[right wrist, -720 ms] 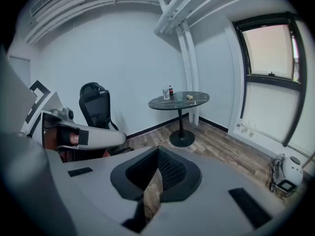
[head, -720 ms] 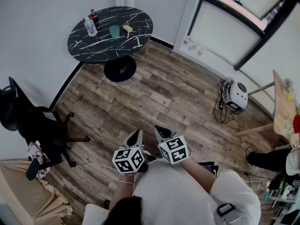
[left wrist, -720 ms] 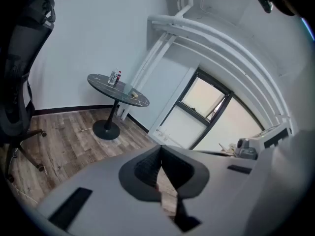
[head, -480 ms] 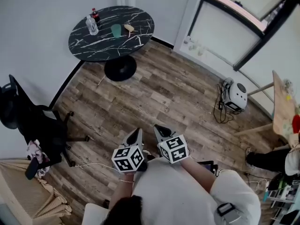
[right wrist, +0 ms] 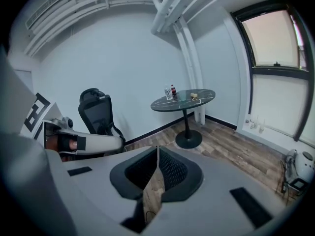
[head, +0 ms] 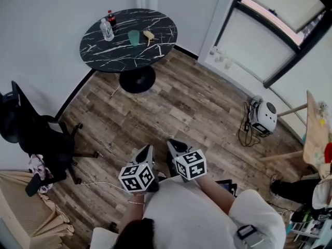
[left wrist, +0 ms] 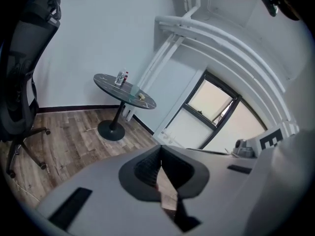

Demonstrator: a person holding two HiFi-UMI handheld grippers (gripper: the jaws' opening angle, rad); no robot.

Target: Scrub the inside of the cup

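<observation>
The cup (head: 134, 37) stands on the far round tabletop (head: 155, 50). A yellowish thing (head: 149, 35), perhaps a sponge, lies just right of it, and two bottles (head: 108, 29) stand to its left. The left gripper (head: 148, 149) and the right gripper (head: 173, 143) are near the person, well apart from the cup, above the wood floor (head: 197, 108). Each has its jaws pressed together with nothing between them. Scrubbing seems not yet begun: reaching the tabletop, taking the cup and cleaning inside all remain.
</observation>
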